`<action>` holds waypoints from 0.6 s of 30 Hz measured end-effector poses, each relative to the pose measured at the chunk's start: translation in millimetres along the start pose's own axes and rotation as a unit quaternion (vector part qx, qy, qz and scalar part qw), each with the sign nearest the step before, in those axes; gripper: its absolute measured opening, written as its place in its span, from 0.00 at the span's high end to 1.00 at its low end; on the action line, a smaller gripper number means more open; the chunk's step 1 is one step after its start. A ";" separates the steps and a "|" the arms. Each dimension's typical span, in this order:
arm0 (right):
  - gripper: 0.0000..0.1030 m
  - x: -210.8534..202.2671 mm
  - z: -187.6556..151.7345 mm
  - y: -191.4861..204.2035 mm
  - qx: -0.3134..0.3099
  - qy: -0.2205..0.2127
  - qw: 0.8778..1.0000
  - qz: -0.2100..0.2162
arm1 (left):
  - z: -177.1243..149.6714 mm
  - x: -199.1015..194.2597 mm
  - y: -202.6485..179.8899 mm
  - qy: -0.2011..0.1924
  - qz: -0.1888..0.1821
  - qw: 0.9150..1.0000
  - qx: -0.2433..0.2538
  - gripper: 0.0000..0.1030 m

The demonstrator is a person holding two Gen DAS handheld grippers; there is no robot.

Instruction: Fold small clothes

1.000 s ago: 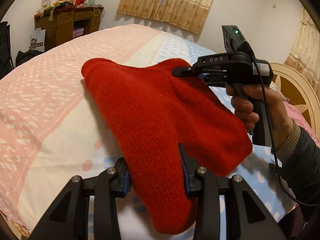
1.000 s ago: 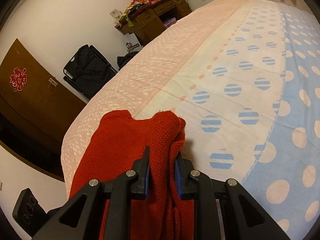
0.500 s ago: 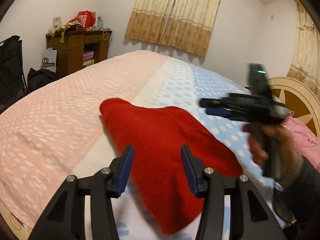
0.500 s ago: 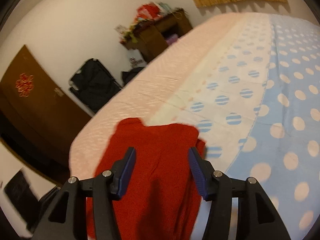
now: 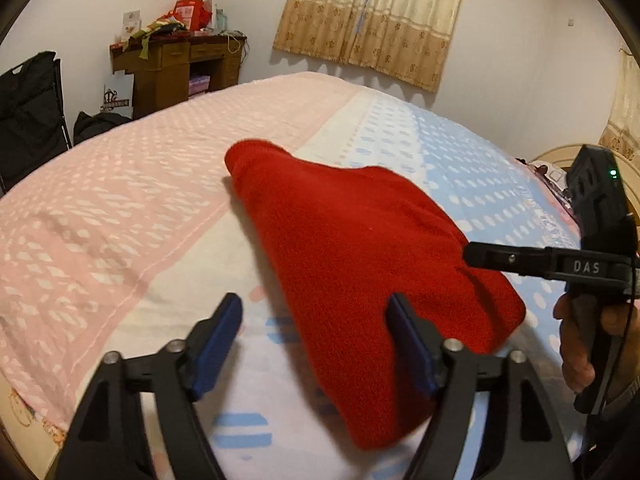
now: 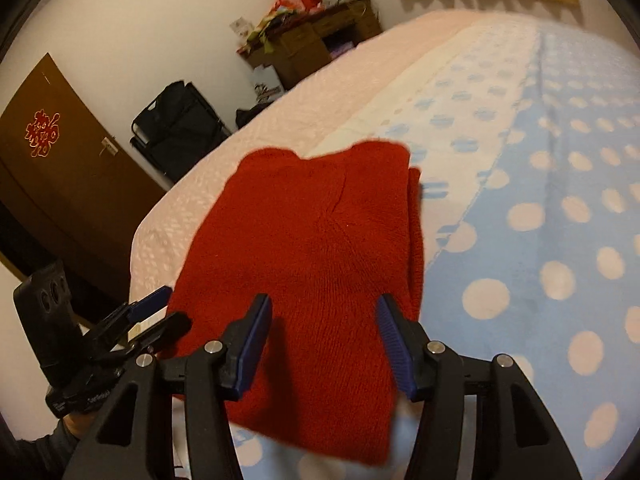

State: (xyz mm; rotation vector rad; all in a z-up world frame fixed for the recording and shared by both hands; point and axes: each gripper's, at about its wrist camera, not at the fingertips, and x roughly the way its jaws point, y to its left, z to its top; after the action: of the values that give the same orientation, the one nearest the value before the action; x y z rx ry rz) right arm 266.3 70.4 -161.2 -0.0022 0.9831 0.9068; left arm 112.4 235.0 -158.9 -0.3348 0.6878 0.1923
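A red knitted garment (image 5: 360, 264) lies folded on the bed; it also shows in the right wrist view (image 6: 316, 240). My left gripper (image 5: 316, 320) is open and empty, its fingers just above the garment's near edge. My right gripper (image 6: 324, 320) is open and empty, over the garment's near end. The right gripper shows in the left wrist view (image 5: 476, 256), beside the garment's right side. The left gripper shows at the lower left of the right wrist view (image 6: 160, 312).
The bed sheet is pink on the left (image 5: 120, 200) and blue with dots on the right (image 6: 540, 240). A wooden desk (image 5: 176, 68) with clutter stands by the far wall. A black bag (image 6: 176, 120), a brown door (image 6: 60, 184) and a headboard (image 5: 568, 160) surround the bed.
Both grippers let go of the red garment, opened wide and drew back. The garment dropped flat onto the bed.
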 end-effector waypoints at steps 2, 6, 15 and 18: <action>0.41 -14.8 -4.3 9.8 -0.007 -0.020 0.999 -0.024 | 1.1 -9.2 -4.6 -0.012 0.008 1.000 0.016 0.21; 0.31 -58.6 -17.6 42.8 -0.029 -0.095 0.987 -0.123 | 5.9 -37.1 -12.3 -0.054 0.029 0.997 0.045 0.06; 0.27 -107.9 -37.5 99.0 -0.087 -0.167 0.967 -0.174 | 22.4 -80.7 -14.2 -0.114 0.006 0.993 0.044 0.01; 0.27 -110.7 -40.0 104.4 -0.088 -0.169 0.966 -0.176 | 22.2 -84.5 -15.7 -0.119 0.003 0.992 0.047 0.01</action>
State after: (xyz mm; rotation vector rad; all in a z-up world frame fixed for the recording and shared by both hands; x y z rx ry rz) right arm 143.2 49.6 -65.6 -0.1640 0.5578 0.6357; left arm 65.8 223.2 -84.3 -0.2147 0.4594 0.2007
